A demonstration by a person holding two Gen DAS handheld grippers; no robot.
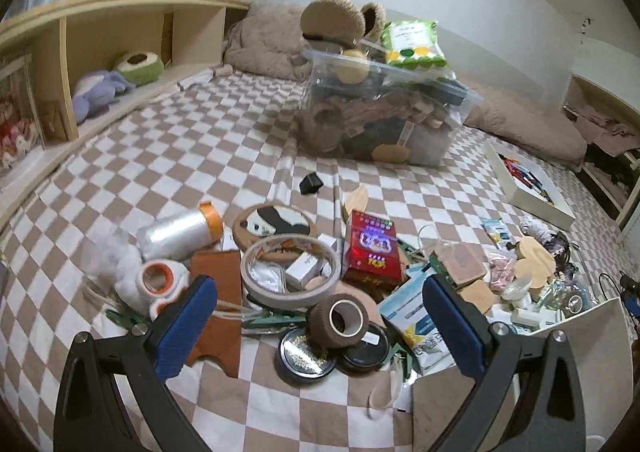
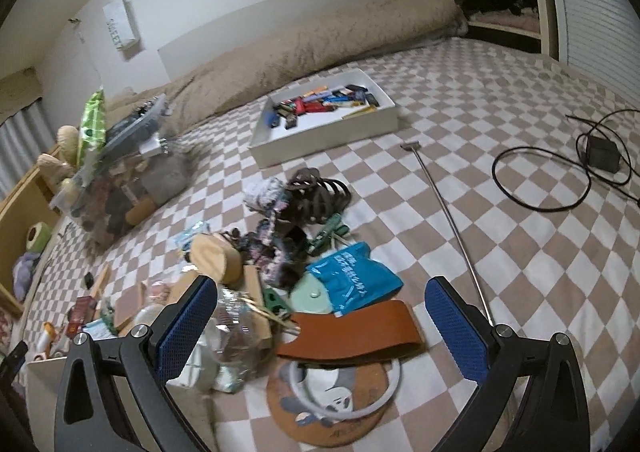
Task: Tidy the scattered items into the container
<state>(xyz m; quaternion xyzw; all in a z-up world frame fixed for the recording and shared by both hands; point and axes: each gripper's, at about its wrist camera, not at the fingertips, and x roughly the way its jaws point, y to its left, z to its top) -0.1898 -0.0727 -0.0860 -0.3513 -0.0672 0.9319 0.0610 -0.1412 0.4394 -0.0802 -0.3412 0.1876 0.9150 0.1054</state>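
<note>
Checkered bedspread (image 1: 208, 140) under our scattered clutter, our left gripper (image 1: 320, 304) spread wide and empty over the brown tape roll (image 1: 340, 319), our right gripper (image 2: 322, 304) wide open, empty above the brown leather strip (image 2: 352, 340), clear overfilled container (image 1: 380, 108) at 12 o'clock in the left view.

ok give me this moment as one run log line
left hand-held gripper: open, over tape rolls | right hand-held gripper: open, over brown strap | white box: partly filled | clutter on bed
</note>
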